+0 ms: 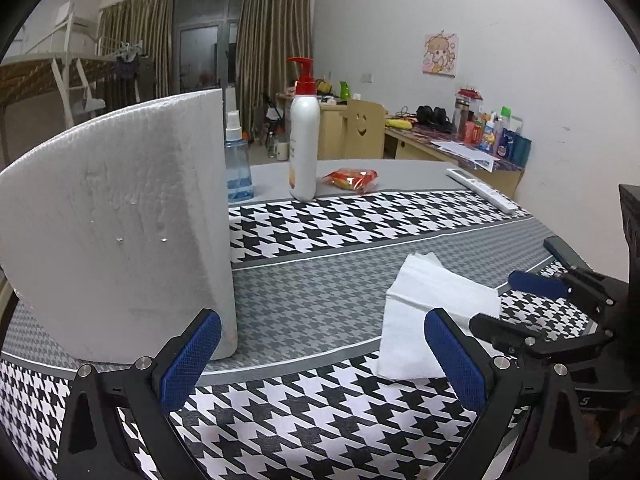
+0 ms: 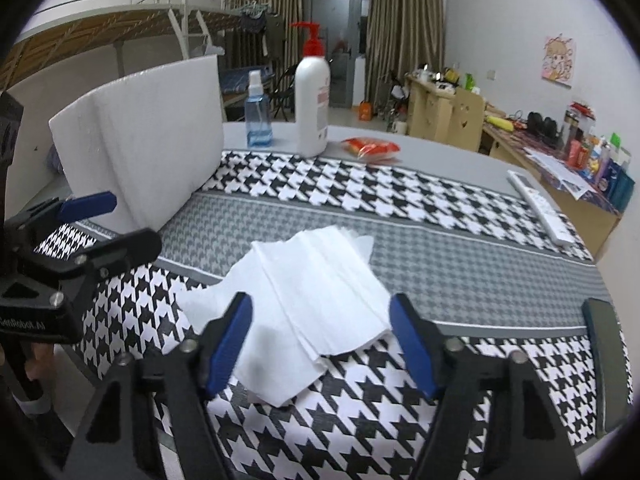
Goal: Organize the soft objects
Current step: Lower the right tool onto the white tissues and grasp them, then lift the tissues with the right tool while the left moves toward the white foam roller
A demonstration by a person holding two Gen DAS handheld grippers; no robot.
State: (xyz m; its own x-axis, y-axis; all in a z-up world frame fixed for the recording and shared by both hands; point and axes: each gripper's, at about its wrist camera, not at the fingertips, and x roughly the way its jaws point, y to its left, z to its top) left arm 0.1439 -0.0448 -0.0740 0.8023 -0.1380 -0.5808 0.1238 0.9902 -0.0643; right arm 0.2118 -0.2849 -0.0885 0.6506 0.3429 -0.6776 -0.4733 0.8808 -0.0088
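A loose stack of white paper tissues [image 2: 316, 300] lies flat on the houndstooth tablecloth [image 2: 360, 196]; it also shows in the left wrist view [image 1: 424, 312]. My right gripper [image 2: 322, 348] is open, its blue pads on either side of the near end of the tissues, just above them. My left gripper [image 1: 322, 354] is open and empty over the cloth, left of the tissues. A white foam board [image 1: 120, 224] stands upright at the left; it also shows in the right wrist view [image 2: 144, 140].
At the back stand a white pump bottle [image 1: 304, 140], a blue spray bottle [image 1: 238, 160] and a red snack packet [image 1: 352, 179]. A white remote [image 1: 484, 191] lies at the right edge. A dark phone [image 2: 608, 364] lies near right.
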